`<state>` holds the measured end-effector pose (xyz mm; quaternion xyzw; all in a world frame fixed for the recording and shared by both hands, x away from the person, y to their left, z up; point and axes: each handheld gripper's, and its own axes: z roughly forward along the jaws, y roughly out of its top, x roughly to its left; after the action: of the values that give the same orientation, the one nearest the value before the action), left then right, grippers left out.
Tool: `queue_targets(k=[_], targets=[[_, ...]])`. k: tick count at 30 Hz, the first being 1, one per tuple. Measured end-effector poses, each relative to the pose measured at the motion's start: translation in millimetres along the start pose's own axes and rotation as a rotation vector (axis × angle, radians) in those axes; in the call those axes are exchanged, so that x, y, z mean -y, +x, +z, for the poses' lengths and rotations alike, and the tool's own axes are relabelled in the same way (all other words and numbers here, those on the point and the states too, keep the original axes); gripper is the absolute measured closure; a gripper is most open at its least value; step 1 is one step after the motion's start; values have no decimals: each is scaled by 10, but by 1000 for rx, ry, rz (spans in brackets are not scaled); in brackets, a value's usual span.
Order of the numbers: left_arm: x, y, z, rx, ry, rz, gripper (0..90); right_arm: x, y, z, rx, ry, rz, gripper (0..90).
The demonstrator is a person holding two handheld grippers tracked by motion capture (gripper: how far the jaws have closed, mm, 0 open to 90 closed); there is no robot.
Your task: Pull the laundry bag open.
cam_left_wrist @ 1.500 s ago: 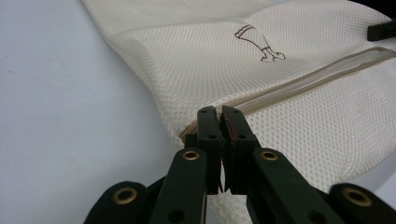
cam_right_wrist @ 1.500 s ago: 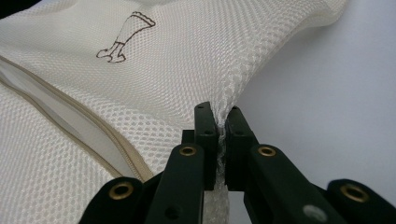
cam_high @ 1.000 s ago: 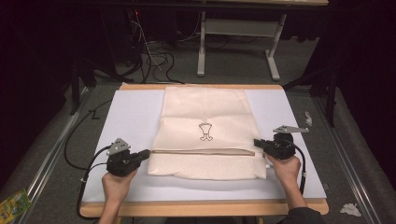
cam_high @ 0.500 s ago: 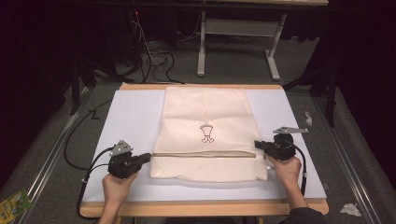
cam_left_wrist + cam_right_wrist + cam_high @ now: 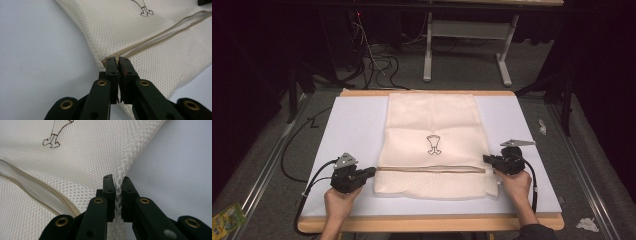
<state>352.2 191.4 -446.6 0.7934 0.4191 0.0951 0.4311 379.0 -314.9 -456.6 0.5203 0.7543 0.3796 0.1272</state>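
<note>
Cream mesh bag (image 5: 432, 145) lies flat at the centre of my frame on the white table (image 5: 352, 130). My left gripper (image 5: 373, 172) pinches its lower-left edge; my right gripper (image 5: 486, 159), jaws just easing apart, has the right edge's mesh between them.

The mesh bag (image 5: 432, 145) lies centred on the table (image 5: 352, 125).

At bottom centre the left gripper (image 5: 118, 62) has its black jaws pressed together on the edge of a cream mesh bag (image 5: 155, 37), where a beige zip line (image 5: 160, 35) runs to the upper right. White worktop (image 5: 37, 62) fills the left.
</note>
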Motion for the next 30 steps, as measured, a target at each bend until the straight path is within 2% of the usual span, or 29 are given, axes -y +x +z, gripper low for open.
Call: queue_targets(k=[7,9,12,16,18,21,25,27,30], targets=[[43,-10,30,-8,4,6,863,27,9,43,27,10,-16,827],[41,4,70,-1,19,-4,863,26,3,58,36,11,-17,812],[37,-4,89,-5,35,8,862,28,6,69,48,13,-21,790],[41,-5,84,-7,23,12,858,52,15,86,72,16,-29,706],[19,1,69,-9,10,-10,846,32,7,79,77,7,-23,639],[-27,5,30,5,-8,1,792,0,13,54,79,3,-25,558],[-39,-3,20,-3,-28,11,689,1,0,2,110,-13,-29,488],[-52,-10,5,-12,-40,16,632,-1,-17,-74,122,-57,-19,468],[-80,-5,-33,-39,-64,9,573,-16,-28,-174,123,-93,-3,453]])
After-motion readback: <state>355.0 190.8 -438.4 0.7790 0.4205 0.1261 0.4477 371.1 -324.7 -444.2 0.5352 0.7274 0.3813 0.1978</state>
